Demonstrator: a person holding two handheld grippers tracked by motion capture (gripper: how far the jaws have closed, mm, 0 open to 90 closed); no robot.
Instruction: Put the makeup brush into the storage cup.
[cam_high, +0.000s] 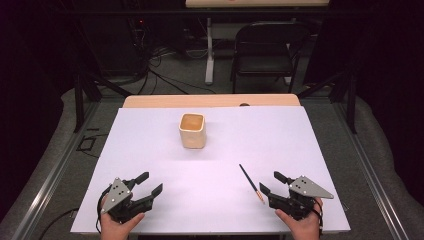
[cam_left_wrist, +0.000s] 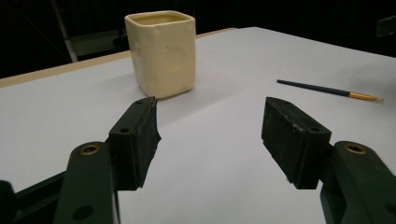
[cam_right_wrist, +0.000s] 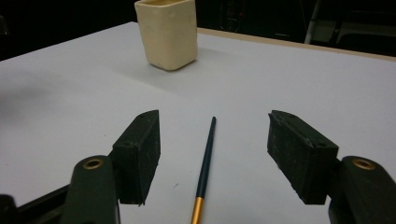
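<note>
Both released: right tool (cam_high: 266, 182) astride paintbrush (cam_high: 251, 183), pads clear of it; left tool (cam_high: 149, 182) empty. Cream cup (cam_high: 192, 130) upright mid-worktop (cam_high: 280, 135).

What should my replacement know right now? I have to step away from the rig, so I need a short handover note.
Left tongs: open, empty, resting near the table's front left.
Right tongs: open, empty, jaws either side of the thin dark paintbrush with a gold ferrule, not touching it.
The paintbrush lies flat on the white table sheet, front right.
The cream square ceramic cup stands upright mid-table, apart from both.
Done: nothing gripped yet.
Left: probably close on the paintbrush and take it to the cup.
</note>
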